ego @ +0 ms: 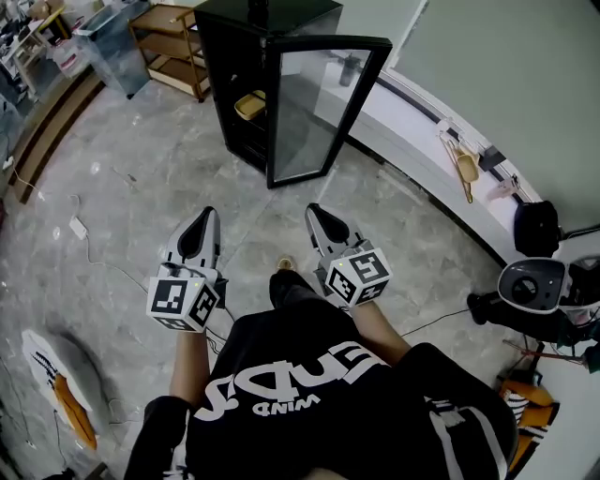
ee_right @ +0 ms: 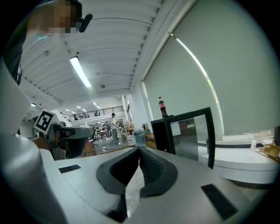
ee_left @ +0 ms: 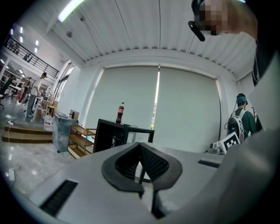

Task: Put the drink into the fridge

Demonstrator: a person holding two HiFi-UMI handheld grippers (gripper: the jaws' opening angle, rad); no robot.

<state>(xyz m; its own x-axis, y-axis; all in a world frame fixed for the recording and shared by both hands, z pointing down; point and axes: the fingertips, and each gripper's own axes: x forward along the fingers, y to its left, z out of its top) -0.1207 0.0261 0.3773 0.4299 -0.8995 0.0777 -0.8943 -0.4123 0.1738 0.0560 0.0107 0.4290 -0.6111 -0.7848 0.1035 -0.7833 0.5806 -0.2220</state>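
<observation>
left gripper (ego: pixel 208 217) closed | right gripper (ego: pixel 314 212) closed | floor (ego: pixel 141 178) ahead | fridge door (ego: pixel 319 103) open

A grey stone floor (ego: pixel 122 178) is recorded. A black fridge (ego: pixel 230 94), its glass door swung open, and a wooden shelf unit (ego: pixel 169 19) are stood on it. A small white adapter (ego: pixel 78 227) with its cable is laid there. A drink bottle (ee_left: pixel 120 113) is stood upright on the fridge top.

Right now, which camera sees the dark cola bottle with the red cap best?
The left gripper view: the dark cola bottle stands whole and upright on the black fridge, near the picture's middle, against a pale blind. The right gripper view shows it whole too, but leaning. The head view, looking down, hardly shows it.
</observation>
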